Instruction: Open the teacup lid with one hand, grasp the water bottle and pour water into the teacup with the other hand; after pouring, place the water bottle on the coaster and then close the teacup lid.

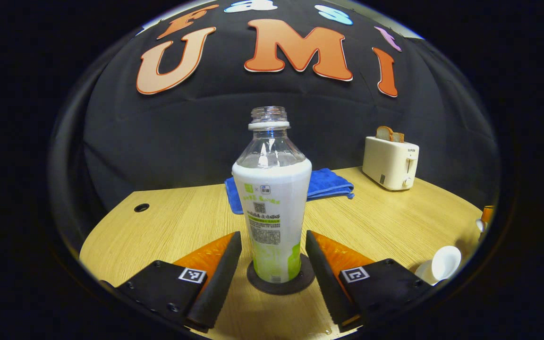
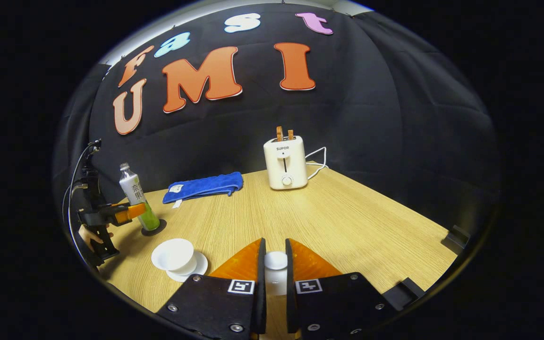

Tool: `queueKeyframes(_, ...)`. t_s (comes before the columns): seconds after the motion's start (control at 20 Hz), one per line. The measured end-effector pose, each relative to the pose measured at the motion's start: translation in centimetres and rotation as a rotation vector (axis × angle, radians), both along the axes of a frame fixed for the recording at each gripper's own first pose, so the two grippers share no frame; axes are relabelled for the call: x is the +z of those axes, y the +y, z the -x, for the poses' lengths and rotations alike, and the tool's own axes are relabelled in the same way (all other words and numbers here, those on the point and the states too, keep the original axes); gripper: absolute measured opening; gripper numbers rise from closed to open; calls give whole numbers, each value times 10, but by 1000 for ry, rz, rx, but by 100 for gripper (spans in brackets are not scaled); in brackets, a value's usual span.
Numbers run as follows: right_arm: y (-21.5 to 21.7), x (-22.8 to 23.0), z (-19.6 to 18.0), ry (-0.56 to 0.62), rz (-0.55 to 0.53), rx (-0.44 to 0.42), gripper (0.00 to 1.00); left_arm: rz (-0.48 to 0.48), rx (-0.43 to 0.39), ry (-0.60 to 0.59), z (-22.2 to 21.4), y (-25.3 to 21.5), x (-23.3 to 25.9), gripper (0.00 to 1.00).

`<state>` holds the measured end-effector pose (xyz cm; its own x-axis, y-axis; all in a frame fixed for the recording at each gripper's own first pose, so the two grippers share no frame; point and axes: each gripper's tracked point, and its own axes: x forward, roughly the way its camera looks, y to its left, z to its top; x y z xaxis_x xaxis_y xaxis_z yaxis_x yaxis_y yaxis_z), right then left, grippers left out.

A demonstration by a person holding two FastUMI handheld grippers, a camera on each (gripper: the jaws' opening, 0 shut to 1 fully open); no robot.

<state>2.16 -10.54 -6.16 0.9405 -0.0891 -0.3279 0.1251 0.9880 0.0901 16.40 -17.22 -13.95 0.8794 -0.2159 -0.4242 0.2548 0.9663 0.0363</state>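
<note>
In the left gripper view, my left claw (image 1: 272, 264) is spread wide, a finger on each side of the bottle (image 1: 272, 208) with a gap on both, so nothing is gripped. The bottle stands upright, uncapped, on the dark coaster (image 1: 279, 283) straight ahead between the fingers. Beyond it lie a blue towel (image 1: 331, 184) and, off to the right, a toaster (image 1: 390, 163). The open cup (image 1: 444, 263) sits low at the far right on the bench (image 1: 395, 222).

In the right gripper view, my right claw (image 2: 276, 264) is nearly closed on the white lid (image 2: 276, 260), pinched between both fingers and held above the bench. Far to its left I see the left claw (image 2: 132, 211) at the bottle (image 2: 135, 198) on the coaster (image 2: 154, 230), and the cup (image 2: 174, 255) on its saucer (image 2: 196, 269) nearer in.

I judge the bottle is placed and the last step is due: I must carry the lid leftward, centre it over the cup and lower it level before letting go.
</note>
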Motion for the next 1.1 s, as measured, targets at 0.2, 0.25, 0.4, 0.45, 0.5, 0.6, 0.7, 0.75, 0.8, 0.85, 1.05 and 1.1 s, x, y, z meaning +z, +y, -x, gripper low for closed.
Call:
queueKeyframes(0.2, 2, 0, 0, -2, 3, 5, 17, -7, 5, -2, 21, 8, 2, 96)
queueKeyframes(0.25, 2, -1, 0, -1, 3, 6, 17, -3, 6, -11, 29, 12, 6, 97)
queueKeyframes(0.4, 7, -1, 0, 1, -2, 14, 17, 61, 20, -46, 50, 20, 25, 98)
queueKeyframes(0.45, 11, 1, 0, -2, 2, 19, 17, 69, 25, -55, 59, 24, 30, 98)
queueKeyframes(0.5, 16, 1, 1, -3, 7, 26, 17, 71, 25, -65, 65, 28, 35, 96)
queueKeyframes(0.6, 27, 3, -1, -4, 10, 45, 17, 61, 22, -85, 81, 37, 44, 98)
queueKeyframes(0.7, 42, 10, -5, -14, 13, 69, 17, 47, 32, -108, 93, 50, 53, 98)
queueKeyframes(0.75, 51, 15, -7, -22, 15, 84, 17, 42, 42, -120, 99, 56, 58, 98)
queueKeyframes(0.8, 61, 20, -10, -34, 20, 103, 17, 40, 51, -129, 105, 62, 63, 97)
queueKeyframes(0.85, 73, 24, -13, -46, 31, 123, 17, 45, 56, -135, 110, 67, 66, 97)
queueKeyframes(1.05, 126, 28, -23, -65, 53, 221, 17, 56, 77, -148, 125, 91, 76, 98)
queueKeyframes(1.1, 138, 26, -24, -64, 56, 246, 17, 53, 90, -155, 125, 98, 78, 97)
